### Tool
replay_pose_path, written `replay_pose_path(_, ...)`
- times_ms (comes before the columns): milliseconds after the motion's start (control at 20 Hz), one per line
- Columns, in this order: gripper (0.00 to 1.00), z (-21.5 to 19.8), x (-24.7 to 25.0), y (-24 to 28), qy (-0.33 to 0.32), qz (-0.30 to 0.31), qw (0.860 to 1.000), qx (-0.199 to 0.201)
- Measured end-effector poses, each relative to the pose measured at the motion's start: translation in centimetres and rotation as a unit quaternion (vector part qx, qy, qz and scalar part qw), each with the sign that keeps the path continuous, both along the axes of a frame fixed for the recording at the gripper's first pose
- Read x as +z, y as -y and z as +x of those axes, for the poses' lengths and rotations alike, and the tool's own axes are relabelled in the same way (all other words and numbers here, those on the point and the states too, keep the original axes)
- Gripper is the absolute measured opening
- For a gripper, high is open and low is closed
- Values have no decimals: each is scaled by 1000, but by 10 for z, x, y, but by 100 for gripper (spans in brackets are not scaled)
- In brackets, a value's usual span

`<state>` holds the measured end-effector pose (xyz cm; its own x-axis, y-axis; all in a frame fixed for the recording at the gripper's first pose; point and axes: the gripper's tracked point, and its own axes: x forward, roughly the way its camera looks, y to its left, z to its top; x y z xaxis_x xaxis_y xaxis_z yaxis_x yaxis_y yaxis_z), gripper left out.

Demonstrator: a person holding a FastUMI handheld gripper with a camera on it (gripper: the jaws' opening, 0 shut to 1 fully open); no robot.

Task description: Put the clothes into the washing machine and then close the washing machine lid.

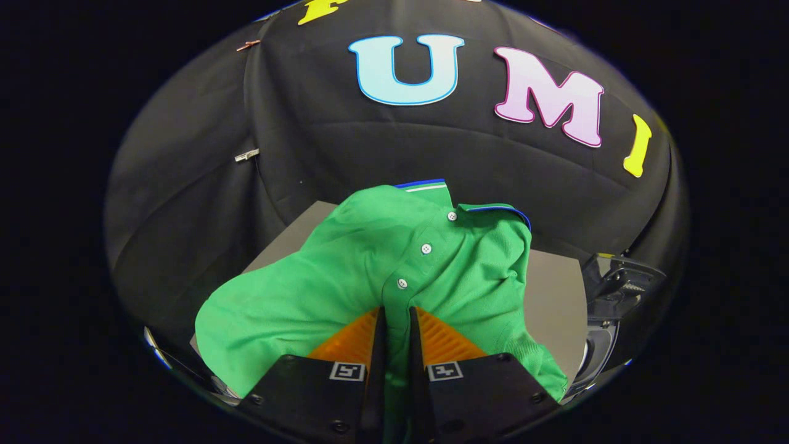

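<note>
1. Gripper [397,320] fingers sit nearly together, both pressing a fold of the green polo shirt [370,277] at its button placket; the shirt drapes from them over a grey table [555,296], its collar toward 12 o'clock.
2. Washing machine [607,320], as it seems, lies at 3 o'clock, partly hidden; its lid cannot be made out.
3. Risk: the pinch holds only a narrow fold, so the cloth may slip; trailing hems could snag the rim or hang outside, blocking the lid.
4. Writing: square coded markers on the fingers; no brand legible.

Black cloth wall [203,185] behind; grey tabletop [555,296] below
</note>
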<state>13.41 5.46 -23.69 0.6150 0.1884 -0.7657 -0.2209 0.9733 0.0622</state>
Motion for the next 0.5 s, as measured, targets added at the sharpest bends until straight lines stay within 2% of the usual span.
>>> replay_pose_path(150,22,-4,7,4,13,-14,1000,4)
replay_pose_path(200,6,1,1,4,13,-12,1000,2)
replay_pose_path(500,5,2,7,2,20,-9,1000,8)
